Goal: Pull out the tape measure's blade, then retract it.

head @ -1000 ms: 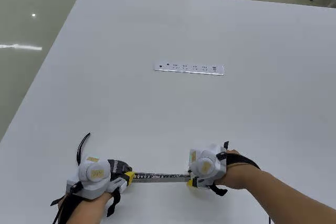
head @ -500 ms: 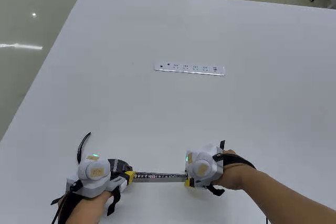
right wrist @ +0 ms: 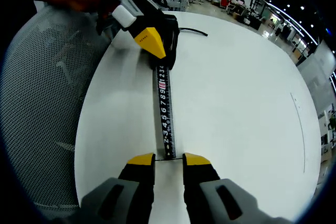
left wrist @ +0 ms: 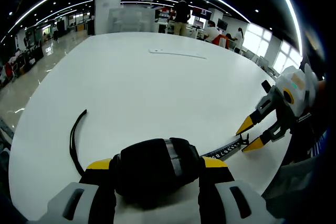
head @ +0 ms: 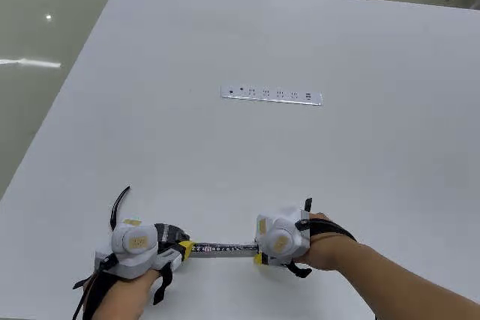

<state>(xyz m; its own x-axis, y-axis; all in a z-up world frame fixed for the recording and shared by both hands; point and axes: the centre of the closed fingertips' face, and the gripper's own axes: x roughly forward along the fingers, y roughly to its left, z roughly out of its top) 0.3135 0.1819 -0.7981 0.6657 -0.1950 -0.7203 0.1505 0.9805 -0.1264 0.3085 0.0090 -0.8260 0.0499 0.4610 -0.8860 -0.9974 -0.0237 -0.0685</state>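
The black tape measure [left wrist: 157, 169] rests on the white table [head: 247, 162], with my left gripper [left wrist: 157, 162] shut on its case. In the head view this gripper [head: 178, 246] is at the near left edge. The blade [right wrist: 164, 108] runs out flat over the table, numbers up, to my right gripper [right wrist: 169, 160], whose yellow-tipped jaws are shut on the blade's end hook. In the head view a short stretch of blade [head: 223, 248] spans the two grippers, with the right gripper [head: 259, 252] close on its right. The case's black wrist strap [left wrist: 75, 140] lies curled to the left.
A flat white power strip [head: 271, 96] lies mid-table, well beyond the grippers. The table's near edge is just below both hands. A grey mesh chair back [right wrist: 58, 103] stands beside the table. People and desks are far off in the room.
My right gripper has moved left toward the left gripper with the blade's end in it, so the exposed blade is shorter. The left gripper and case have stayed in place.
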